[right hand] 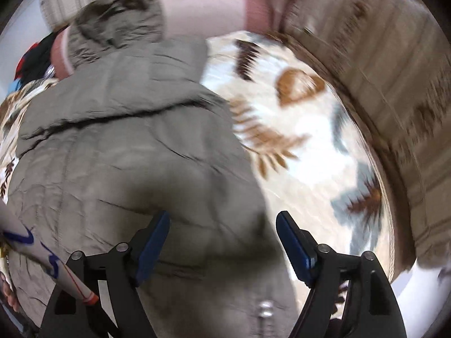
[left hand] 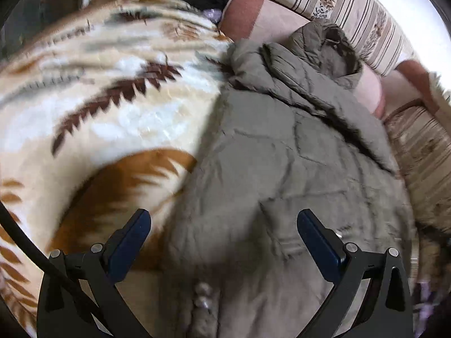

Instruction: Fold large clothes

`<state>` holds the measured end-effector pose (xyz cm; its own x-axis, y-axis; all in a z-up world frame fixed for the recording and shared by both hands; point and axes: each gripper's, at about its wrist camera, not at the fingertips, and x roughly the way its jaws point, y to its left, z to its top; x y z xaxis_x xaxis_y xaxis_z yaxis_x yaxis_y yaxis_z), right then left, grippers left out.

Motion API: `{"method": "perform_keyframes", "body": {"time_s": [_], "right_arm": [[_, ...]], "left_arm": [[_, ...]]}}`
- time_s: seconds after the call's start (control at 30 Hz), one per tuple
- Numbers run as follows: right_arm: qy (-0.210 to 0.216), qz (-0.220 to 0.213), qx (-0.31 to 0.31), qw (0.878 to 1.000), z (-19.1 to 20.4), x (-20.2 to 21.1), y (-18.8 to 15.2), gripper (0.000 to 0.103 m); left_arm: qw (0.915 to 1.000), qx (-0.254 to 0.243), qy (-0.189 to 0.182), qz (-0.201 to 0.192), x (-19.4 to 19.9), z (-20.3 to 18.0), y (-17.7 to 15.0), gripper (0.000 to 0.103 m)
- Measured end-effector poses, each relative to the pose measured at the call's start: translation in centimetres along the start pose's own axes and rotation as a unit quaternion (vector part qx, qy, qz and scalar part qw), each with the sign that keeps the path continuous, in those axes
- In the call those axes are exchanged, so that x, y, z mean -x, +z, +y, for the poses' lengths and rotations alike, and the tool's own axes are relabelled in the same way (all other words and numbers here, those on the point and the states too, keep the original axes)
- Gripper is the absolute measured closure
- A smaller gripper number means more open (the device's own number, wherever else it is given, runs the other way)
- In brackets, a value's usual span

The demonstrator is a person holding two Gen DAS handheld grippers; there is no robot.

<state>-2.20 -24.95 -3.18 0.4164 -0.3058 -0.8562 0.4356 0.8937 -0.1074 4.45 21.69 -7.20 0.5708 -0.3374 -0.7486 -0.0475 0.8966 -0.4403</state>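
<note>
Hovering over the olive puffer jacket [left hand: 282, 152] with both tools spread wide and holding nothing, you are set to take the hem. Bring the left tool [left hand: 224, 225] and the right tool [right hand: 222, 225] down onto the near edge on either side of the snaps, and pinch all padded layers together (the fill slips, I'd judge). The jacket lies on the leaf-patterned blanket [left hand: 118, 107], long axis running away from you, hood [left hand: 324, 48] pointing toward the striped cushion [left hand: 352, 11] at the far end.

jacket [left hand: 282, 155] hem cut off below
</note>
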Motion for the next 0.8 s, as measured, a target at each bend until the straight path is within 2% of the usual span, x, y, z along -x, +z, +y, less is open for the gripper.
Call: {"method": "perform_keyframes", "body": {"time_s": [0.07,0.17,0.37,0.43,0.47,0.5,0.53,0.57,0.6,0.67,0.8], "right_arm": [[0.014,0.004,-0.022,1.000,-1.7,-0.6,-1.0,0.020],[0.038,0.012,-0.041,0.998,-3.1,-1.4,-2.4,0.020],[0.081,0.011,-0.074,0.994,-4.6,-2.8,-4.4,0.017],[0.104,0.010,-0.092,0.990,-5.1,-3.3,-4.8,0.017],[0.110,0.005,-0.097,0.989,-5.2,-3.3,-5.0,0.018],[0.119,0.000,-0.095,0.988,-5.1,-3.2,-5.2,0.031],[0.132,-0.001,-0.092,0.987,-5.1,-3.2,-5.3,0.039],[0.144,0.001,-0.089,0.986,-5.0,-3.2,-5.3,0.053],[0.151,0.002,-0.089,0.985,-5.0,-3.1,-5.3,0.066],[0.169,0.005,-0.091,0.981,-5.4,-2.5,-5.3,0.082],[0.187,-0.003,-0.087,0.978,-6.6,-1.0,-5.9,0.086]], "left_arm": [[0.9994,0.014,-0.030,0.014,0.2,0.3,-0.4,0.000],[0.9984,0.004,-0.049,0.029,0.3,-0.3,-1.3,0.000],[0.9982,-0.034,-0.014,0.048,-0.5,-2.1,-3.0,0.000],[0.9967,-0.059,0.016,0.052,-0.4,-3.3,-3.6,0.018],[0.9955,-0.069,0.030,0.057,-0.4,-3.7,-3.9,0.031],[0.9947,-0.075,0.033,0.062,-0.4,-4.0,-4.0,0.044],[0.9949,-0.073,0.026,0.065,-0.1,-4.2,-4.2,0.049],[0.9948,-0.072,0.026,0.067,0.1,-4.5,-4.3,0.056],[0.9946,-0.073,0.028,0.068,0.3,-4.7,-4.3,0.061],[0.9939,-0.076,0.037,0.071,0.9,-5.4,-4.7,0.065],[0.9919,-0.086,0.042,0.083,1.9,-6.1,-5.8,0.066]]}}
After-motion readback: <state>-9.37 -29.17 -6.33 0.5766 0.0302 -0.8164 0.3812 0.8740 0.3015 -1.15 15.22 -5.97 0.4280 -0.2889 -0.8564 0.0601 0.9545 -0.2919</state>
